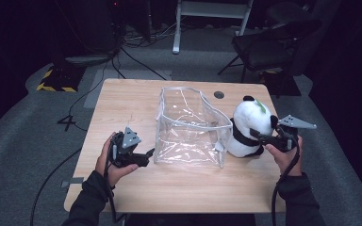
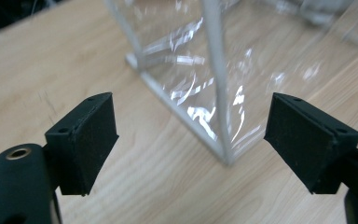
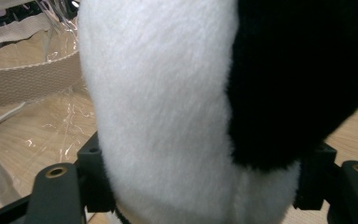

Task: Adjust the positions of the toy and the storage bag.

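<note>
The wooden table (image 1: 122,101) has bare room along its left side and near edge; a chair (image 1: 268,44) stands beyond the far right corner. A clear plastic bag (image 1: 191,129) with pale trim stands open at mid-table, and a black-and-white panda plush (image 1: 249,126) sits just to its right, touching it. The left gripper (image 1: 143,157) sits just beside the bag's near left corner, jaws wide apart and holding nothing. The right gripper (image 1: 257,136) has its jaws pressed against both sides of the panda's body

No readable text or labels.
</note>
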